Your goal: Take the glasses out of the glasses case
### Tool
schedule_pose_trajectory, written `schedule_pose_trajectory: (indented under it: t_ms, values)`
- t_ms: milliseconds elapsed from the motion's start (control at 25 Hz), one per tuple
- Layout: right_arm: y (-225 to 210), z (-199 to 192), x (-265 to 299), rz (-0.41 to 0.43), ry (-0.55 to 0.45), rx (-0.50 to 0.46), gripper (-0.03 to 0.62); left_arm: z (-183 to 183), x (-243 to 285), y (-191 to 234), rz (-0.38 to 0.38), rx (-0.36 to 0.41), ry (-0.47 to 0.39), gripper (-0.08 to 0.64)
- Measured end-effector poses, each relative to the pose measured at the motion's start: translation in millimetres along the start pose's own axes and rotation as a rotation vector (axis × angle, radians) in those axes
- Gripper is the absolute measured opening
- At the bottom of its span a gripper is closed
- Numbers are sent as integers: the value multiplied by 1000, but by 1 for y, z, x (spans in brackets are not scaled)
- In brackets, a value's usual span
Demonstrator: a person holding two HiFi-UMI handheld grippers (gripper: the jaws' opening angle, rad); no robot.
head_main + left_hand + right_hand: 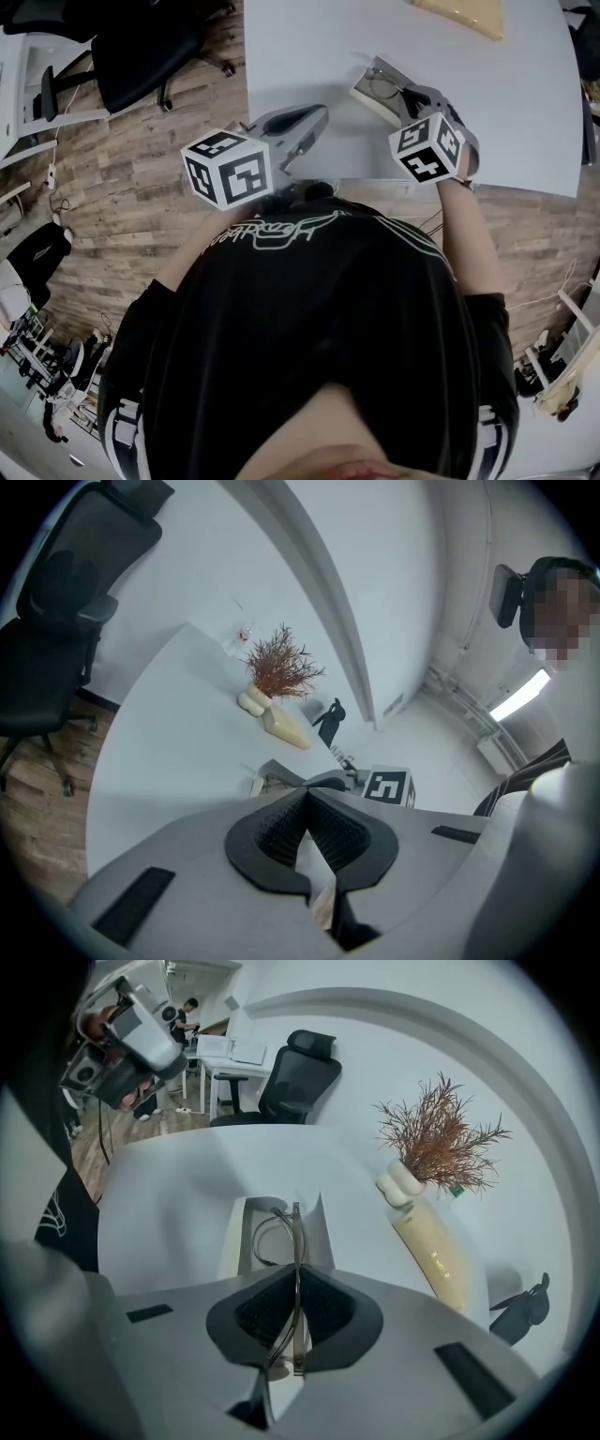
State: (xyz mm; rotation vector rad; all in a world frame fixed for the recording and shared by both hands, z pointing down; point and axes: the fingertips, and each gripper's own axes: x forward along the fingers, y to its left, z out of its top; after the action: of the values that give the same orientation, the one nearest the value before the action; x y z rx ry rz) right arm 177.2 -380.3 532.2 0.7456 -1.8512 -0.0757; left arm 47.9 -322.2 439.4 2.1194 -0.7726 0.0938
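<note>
The glasses [296,1232] stood edge-on at lower centre of the right gripper view, pinched between the pads of the right gripper [296,1283]; their long axis ran straight along the jaws, the far end reaching over the open glasses case [239,1232] just ahead on the table [169,1194]; lifting them clear probably meant drawing back along that line. The left gripper [307,803], jaws together on nothing, lay left of the glasses case in the head view, near but apart.
</note>
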Motion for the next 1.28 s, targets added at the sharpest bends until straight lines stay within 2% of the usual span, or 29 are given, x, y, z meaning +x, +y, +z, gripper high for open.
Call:
schedule_pose_trajectory:
  t_ms: [360, 800, 1280]
  values:
    - [-5, 11, -19, -45, -18, 28, 18, 6, -10, -10, -28, 23, -1, 6]
    - [11, 28, -65, -152, -69, 108, 18, 0, -46, -30, -75, 68, -25, 6]
    - [68, 51, -145, -267, -127, 228, 18, -17, -125, -69, -135, 154, -26, 7]
